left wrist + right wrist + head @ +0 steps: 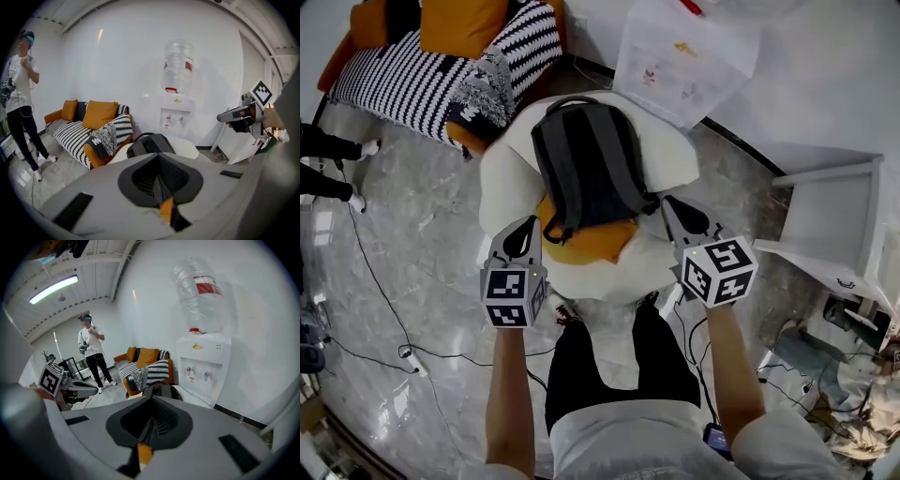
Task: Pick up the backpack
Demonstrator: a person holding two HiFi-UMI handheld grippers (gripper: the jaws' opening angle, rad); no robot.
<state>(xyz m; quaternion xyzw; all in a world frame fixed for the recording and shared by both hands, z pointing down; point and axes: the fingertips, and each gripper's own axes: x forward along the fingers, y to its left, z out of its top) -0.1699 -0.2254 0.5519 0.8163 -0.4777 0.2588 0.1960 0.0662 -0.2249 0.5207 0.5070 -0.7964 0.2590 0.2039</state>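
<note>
A dark grey backpack (589, 166) lies on a white armchair (511, 159), its lower end resting on an orange cushion (591, 244); its top handle points toward the wall. My left gripper (525, 234) hovers at the chair's left front, jaws shut and empty, a short way from the pack. On the other side my right gripper (675, 214) is shut too, with its tip close beside the backpack's lower right corner. The left gripper view shows the backpack (151, 144) just past the jaws and the right gripper (234, 115) off to the side. In the right gripper view the backpack (161, 391) peeks over the jaws.
A striped sofa (422, 70) with orange cushions stands at the far left. A water dispenser (684, 52) is against the wall behind the chair, and a white stand (834, 211) is at the right. Cables (384, 300) run over the grey floor. A person (21, 98) stands by the sofa.
</note>
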